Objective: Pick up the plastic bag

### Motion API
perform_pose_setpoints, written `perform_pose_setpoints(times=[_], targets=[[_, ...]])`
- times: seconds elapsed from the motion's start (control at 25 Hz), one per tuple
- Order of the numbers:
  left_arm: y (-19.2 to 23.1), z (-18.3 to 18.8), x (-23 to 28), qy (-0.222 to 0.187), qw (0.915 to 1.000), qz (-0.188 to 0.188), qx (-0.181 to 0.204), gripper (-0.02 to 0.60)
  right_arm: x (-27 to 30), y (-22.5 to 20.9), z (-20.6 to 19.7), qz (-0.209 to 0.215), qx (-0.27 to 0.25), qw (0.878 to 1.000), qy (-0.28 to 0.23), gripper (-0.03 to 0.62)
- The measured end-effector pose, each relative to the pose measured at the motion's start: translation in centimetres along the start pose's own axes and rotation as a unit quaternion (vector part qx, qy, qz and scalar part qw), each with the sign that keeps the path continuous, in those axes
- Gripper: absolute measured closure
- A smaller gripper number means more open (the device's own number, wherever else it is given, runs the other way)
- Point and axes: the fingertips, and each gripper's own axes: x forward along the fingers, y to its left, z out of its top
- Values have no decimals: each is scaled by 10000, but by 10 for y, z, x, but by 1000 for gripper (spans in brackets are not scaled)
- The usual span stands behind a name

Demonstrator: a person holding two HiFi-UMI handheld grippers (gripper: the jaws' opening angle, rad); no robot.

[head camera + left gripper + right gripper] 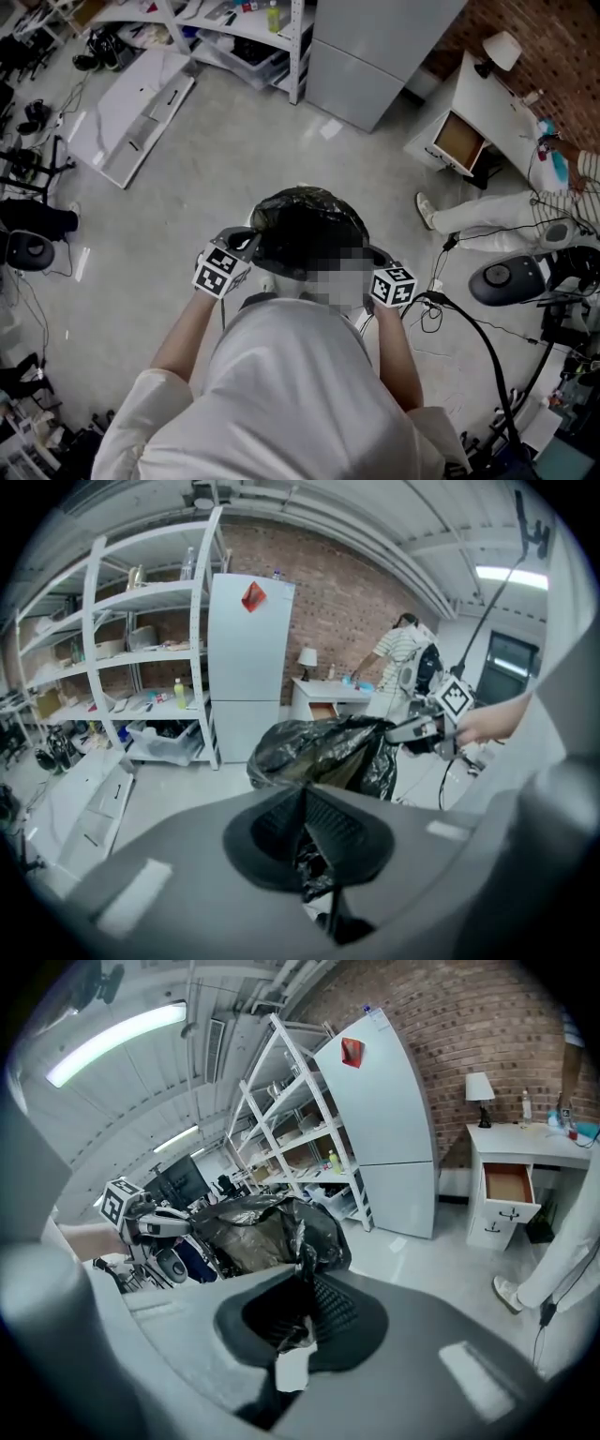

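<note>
Black plastic bag (305,230) held up in the air, stretched between two grippers.
Left gripper (305,832) is clamped on one edge of the bag's rim and right gripper (302,1316) on the opposite edge, with film pinched between each pair of pressed-together jaws. Black-and-white square markers (218,272) are carried on both grippers. Red sticker (253,595) on the white fridge (246,667) is too small to be read.
</note>
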Motion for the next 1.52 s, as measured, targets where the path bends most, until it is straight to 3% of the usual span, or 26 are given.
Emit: perform_pose_setpoints(times=[0.44,0.72,1.52], targets=[[-3,2,-9,-91,9997,154,192,578,-5,12,6,64,-395,9992,-59,592],[-9,38,-29,-438,9984,255,244,578,-22,25,41,49,-857,9954,-420,592],[4,43,-22,-480,9981,293,242,578,-7,27,54,199,-973,9936,-528,592]])
